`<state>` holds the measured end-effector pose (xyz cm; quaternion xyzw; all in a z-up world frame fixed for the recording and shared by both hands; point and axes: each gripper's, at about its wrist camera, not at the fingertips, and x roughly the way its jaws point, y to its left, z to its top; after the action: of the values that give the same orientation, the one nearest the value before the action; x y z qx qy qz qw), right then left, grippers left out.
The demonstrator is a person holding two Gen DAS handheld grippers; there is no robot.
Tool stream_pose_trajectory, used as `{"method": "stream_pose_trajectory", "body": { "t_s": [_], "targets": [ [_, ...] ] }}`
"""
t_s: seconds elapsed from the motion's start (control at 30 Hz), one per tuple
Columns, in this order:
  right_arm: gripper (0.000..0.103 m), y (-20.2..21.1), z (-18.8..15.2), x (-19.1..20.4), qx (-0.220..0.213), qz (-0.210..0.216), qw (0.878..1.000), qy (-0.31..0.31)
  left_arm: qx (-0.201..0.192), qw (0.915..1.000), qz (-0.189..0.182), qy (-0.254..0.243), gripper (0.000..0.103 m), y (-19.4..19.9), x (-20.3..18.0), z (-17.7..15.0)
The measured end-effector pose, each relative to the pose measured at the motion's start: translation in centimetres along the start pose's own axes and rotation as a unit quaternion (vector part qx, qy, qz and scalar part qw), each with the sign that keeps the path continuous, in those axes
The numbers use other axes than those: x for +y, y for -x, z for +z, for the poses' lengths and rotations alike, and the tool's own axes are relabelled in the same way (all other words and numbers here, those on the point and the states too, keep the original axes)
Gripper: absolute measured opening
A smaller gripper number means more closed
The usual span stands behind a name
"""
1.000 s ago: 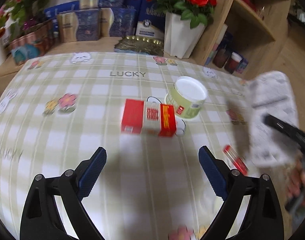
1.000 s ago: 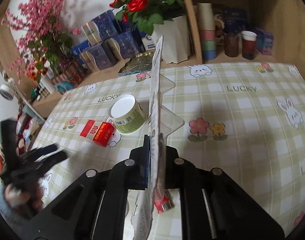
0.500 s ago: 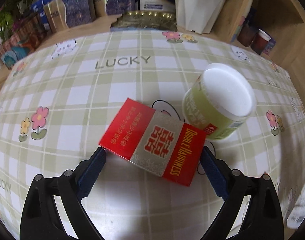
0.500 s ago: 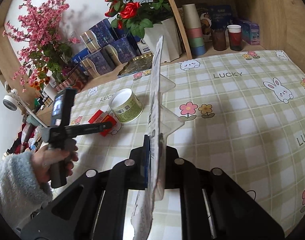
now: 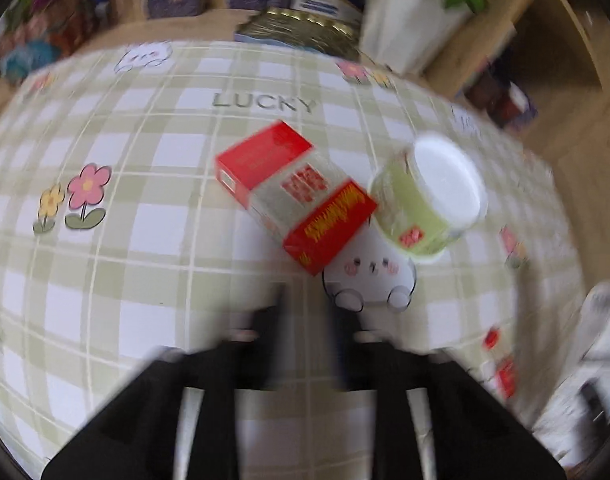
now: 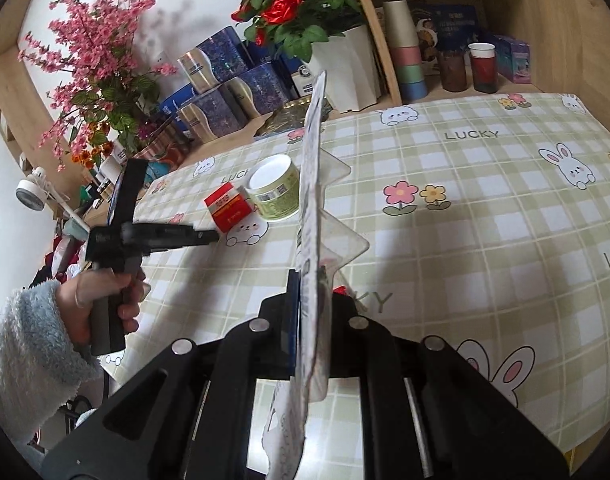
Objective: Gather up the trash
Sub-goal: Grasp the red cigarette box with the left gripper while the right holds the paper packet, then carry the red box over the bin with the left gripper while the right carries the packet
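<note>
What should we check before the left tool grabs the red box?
1. Right tool pinching the plastic packet: ok.
2. Red box between the fingers of the left tool: not ok; its jaws are closing, with the box just ahead of them.
3. Box clear of the green cup: cannot tell, very close.
4. Cup upright on the table: ok.
5. Left view sharp: not ok, blurred.

Just ahead of my left claw (image 5: 305,320) the red box (image 5: 293,196) lies touching the green tub (image 5: 429,196), leaving no gap between them. Left of the box the worktop (image 5: 145,240) lies open. My right claw (image 6: 311,312) carries an upright blister pack (image 6: 311,200) that blocks my view leftward; the worktop to its right is open.
</note>
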<state>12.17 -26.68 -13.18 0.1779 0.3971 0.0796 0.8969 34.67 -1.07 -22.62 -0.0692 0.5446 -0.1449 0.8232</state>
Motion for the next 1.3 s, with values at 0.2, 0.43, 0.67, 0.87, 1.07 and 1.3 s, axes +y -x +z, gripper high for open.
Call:
{"method": "stream_pose_trajectory", "body": {
  "t_s": [0.2,0.43,0.67,0.87,1.07,1.3],
  "targets": [
    [0.012,-0.1,0.4,-0.6,-0.006,-0.004,1.000,-0.003,-0.023,0.9981,0.017,0.055,0.078,-0.6,0.4,3.1],
    [0.012,0.3,1.7,-2.4,-0.020,-0.014,1.000,-0.016,-0.033,0.9917,0.078,0.097,0.091,-3.8,-0.9,6.2],
    [0.012,0.5,1.8,-3.2,-0.023,-0.022,0.999,-0.019,-0.041,0.9846,0.144,0.090,0.084,-4.8,-1.1,7.1],
    [0.012,1.0,1.2,-2.8,-0.023,-0.016,0.999,-0.021,-0.038,0.9904,0.122,0.053,0.068,-3.2,-0.4,5.4],
    [0.012,2.2,0.4,-1.2,-0.023,-0.005,1.000,-0.010,-0.042,0.9952,0.080,0.038,0.065,0.9,0.9,2.5],
    [0.012,4.2,-1.0,1.0,-0.022,0.005,1.000,0.003,-0.056,0.9972,0.041,-0.030,0.064,7.9,-1.0,-2.8]
  ]
}}
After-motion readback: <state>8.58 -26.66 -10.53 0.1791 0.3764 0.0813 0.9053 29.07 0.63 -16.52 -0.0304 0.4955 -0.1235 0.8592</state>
